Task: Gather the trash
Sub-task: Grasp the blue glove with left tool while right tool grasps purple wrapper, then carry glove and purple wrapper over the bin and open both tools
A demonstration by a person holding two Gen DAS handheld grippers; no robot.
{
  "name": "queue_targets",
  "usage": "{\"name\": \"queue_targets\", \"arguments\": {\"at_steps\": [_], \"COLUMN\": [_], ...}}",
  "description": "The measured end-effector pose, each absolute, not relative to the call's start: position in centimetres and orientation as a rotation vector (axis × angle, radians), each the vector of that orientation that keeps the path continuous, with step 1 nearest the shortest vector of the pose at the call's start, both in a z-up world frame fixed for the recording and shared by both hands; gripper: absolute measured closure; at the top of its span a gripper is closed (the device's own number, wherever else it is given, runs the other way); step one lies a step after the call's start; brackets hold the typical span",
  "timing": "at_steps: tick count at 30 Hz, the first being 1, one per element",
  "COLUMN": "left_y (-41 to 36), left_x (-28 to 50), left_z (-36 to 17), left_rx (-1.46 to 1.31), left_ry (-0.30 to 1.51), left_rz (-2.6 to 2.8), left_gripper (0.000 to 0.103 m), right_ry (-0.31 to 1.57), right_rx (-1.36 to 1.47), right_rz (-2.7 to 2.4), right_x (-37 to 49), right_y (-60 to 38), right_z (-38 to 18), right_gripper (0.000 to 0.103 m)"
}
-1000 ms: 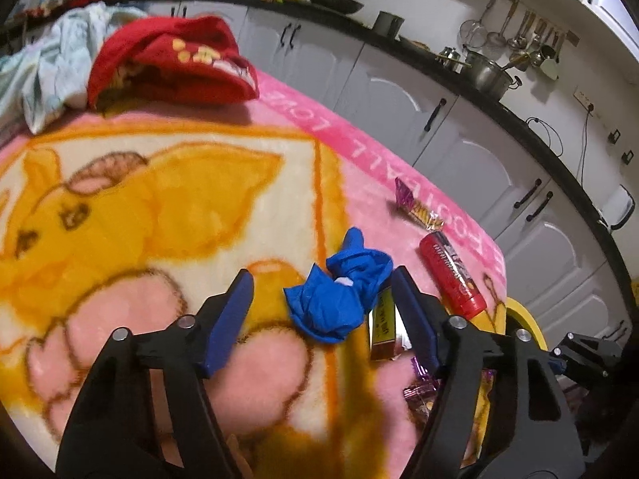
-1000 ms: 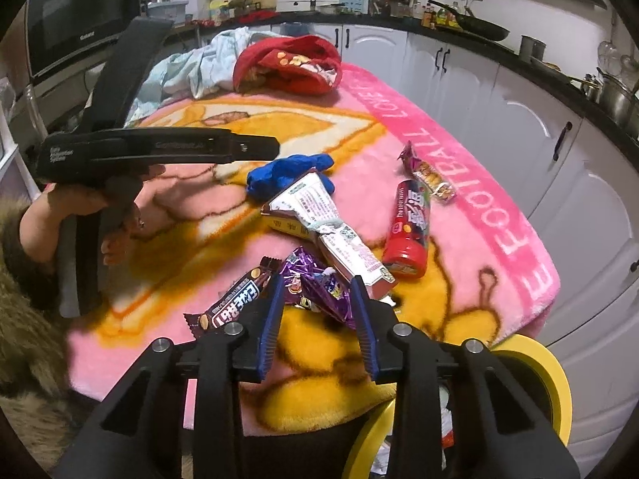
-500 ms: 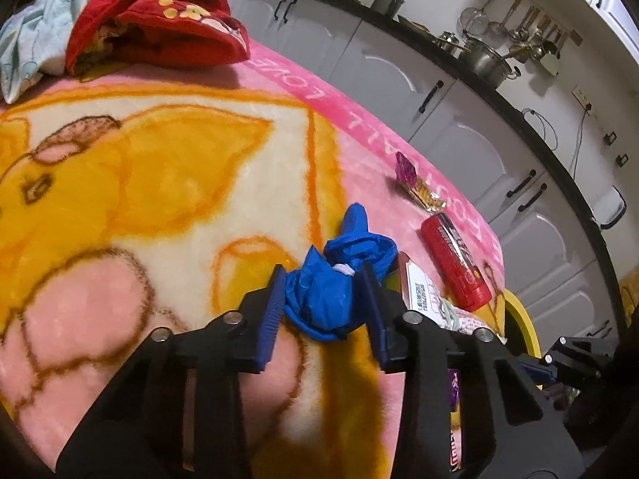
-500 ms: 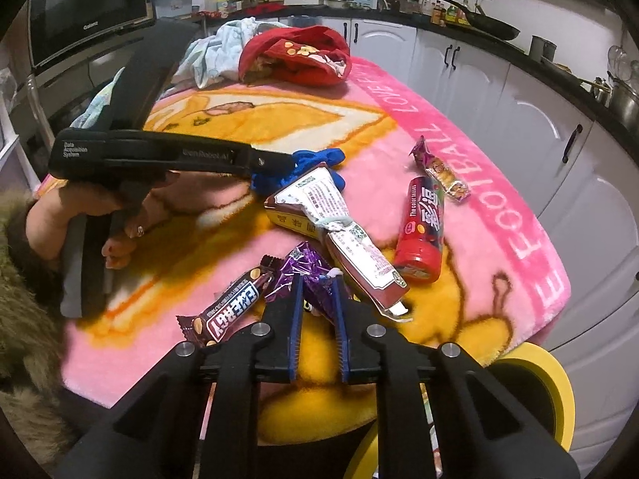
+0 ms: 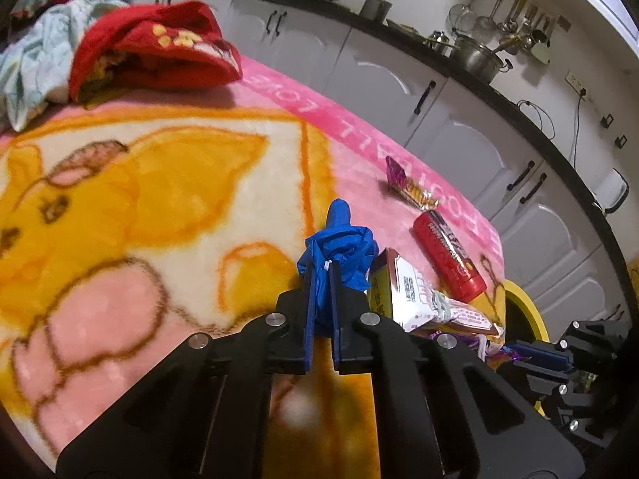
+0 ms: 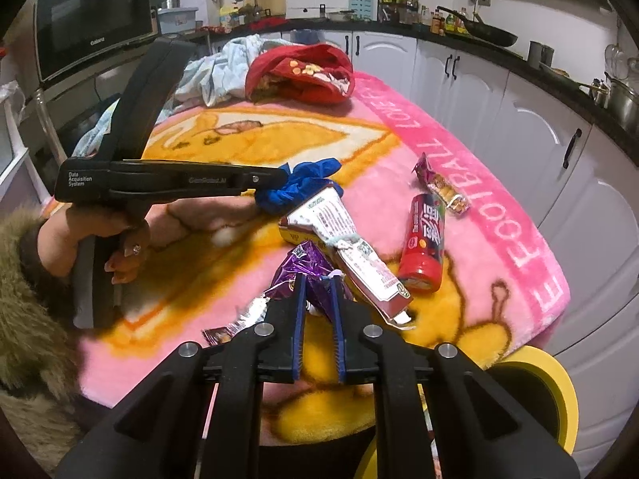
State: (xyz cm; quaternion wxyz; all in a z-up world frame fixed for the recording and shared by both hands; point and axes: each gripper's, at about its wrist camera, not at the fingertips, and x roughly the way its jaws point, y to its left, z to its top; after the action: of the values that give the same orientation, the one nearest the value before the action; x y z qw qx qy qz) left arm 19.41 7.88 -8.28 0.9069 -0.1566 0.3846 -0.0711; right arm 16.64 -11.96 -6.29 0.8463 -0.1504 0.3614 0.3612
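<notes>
My left gripper (image 5: 323, 267) is shut on a crumpled blue glove (image 5: 347, 243), which bulges out past the pads just above the pink and yellow blanket (image 5: 159, 183). From the right wrist view the same glove (image 6: 307, 183) sits at the tip of the left gripper (image 6: 279, 177), held by a hand in a fur-cuffed sleeve. The jaws of my right gripper (image 6: 318, 279) are closing, and the pads pinch a purple foil wrapper (image 6: 303, 263) near the blanket's front edge.
A red snack tube (image 6: 425, 247), a white and yellow packet (image 6: 335, 227), a small snack wrapper (image 6: 439, 187) and a chocolate bar wrapper (image 6: 235, 325) lie on the blanket. A yellow bin (image 6: 555, 391) stands at the table's front right corner. Red and pale clothes (image 6: 303, 72) are heaped at the far end.
Both grippers went from open to closed: the left on the blue glove, the right on the purple wrapper. The purple wrapper is now slightly lifted and crumpled.
</notes>
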Motion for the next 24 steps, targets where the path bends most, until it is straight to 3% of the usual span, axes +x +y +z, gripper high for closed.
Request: {"name": "queue_targets", "arguments": {"at_steps": [24], "left_y": [1.2], "left_x": [15.4], "left_z": [0.5], "left_rx": [-0.190], "left_ry": [0.595], "left_rz": [-0.239], "left_gripper": [0.101], "right_ry": [0.594], "right_rx": [-0.156], "right_rz": [0.666], "right_x": [14.4], "right_y": [-19.4], "right_z": [0.3], "right_gripper": [0.092]}}
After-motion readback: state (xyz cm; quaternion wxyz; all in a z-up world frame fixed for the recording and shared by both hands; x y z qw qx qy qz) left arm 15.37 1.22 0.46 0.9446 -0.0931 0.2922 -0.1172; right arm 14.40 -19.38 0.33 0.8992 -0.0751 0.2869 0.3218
